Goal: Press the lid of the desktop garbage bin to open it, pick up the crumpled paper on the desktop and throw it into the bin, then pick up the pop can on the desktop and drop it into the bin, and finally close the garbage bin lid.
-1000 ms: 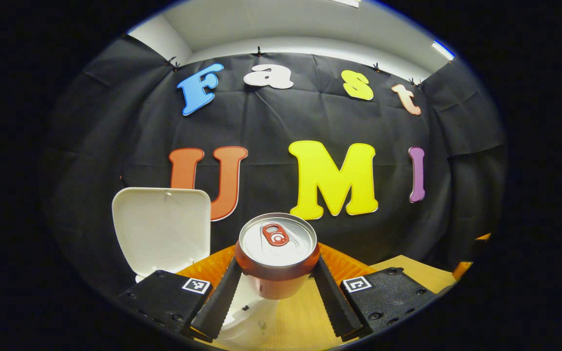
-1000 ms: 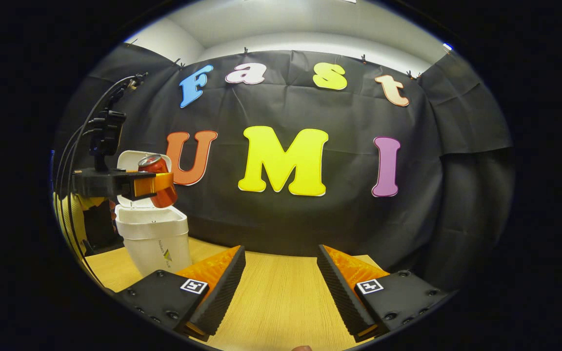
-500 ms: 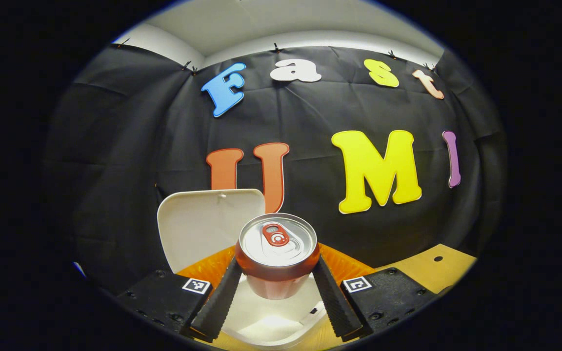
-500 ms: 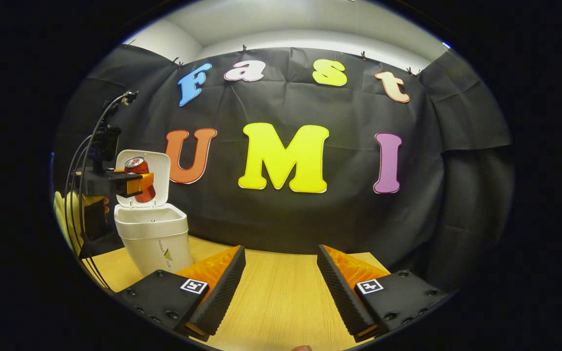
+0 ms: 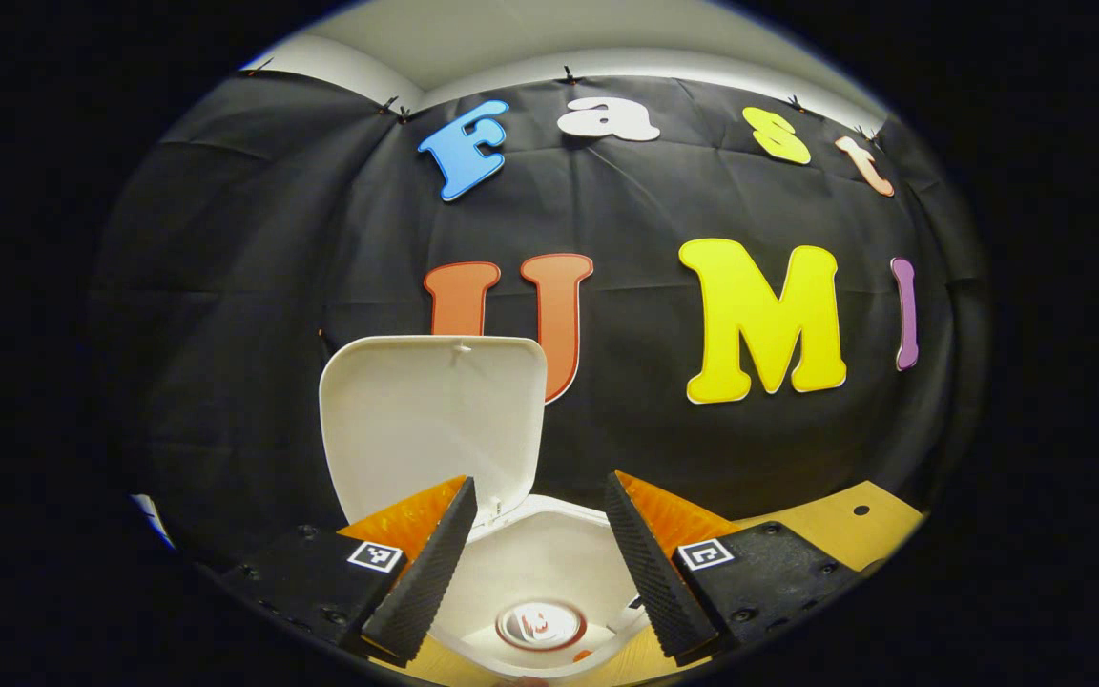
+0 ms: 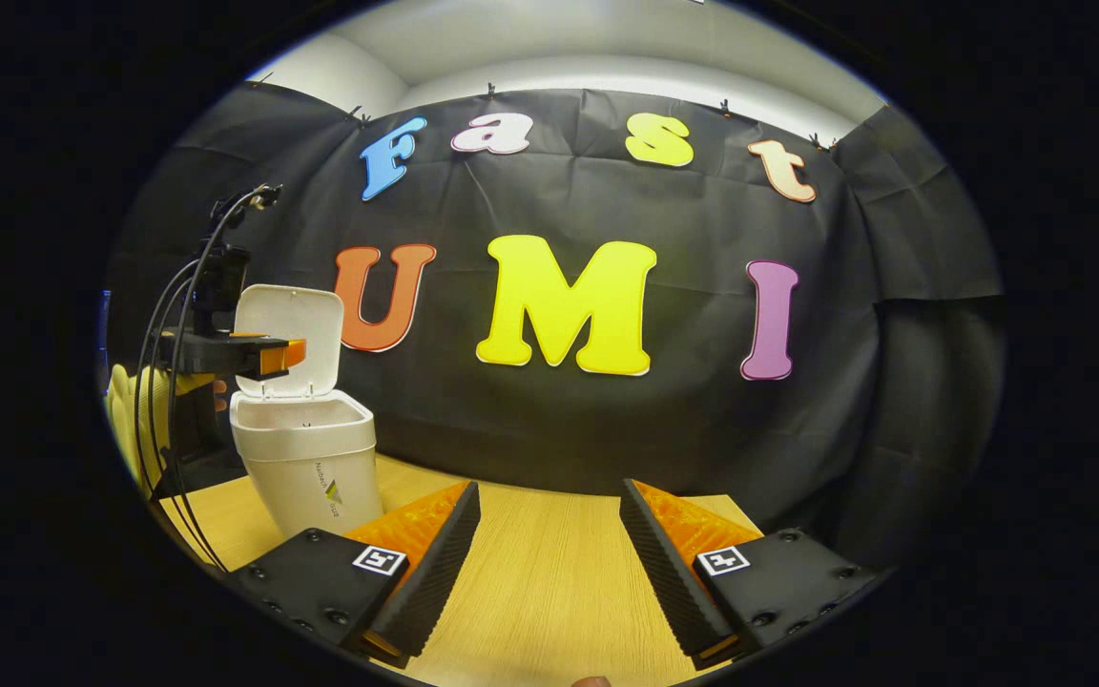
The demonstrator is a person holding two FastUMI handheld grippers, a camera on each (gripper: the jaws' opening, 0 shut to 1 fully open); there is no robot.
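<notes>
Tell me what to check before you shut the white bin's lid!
1. Red pop can lies inside the white plastic garbage bin: ok, its top shows at the bottom of the bin.
2. Left gripper is open and holds nothing: ok.
3. Flat white lid stands upright, ready to be pushed down: ok.
4. Nothing sticks up over the bin's rim to block the lid: ok in both views, though the left gripper hangs above the opening.
5. Crumpled paper is in the bin: cannot tell.
6. Right gripper is open over the bare wooden desktop, away from the bin: ok.
</notes>
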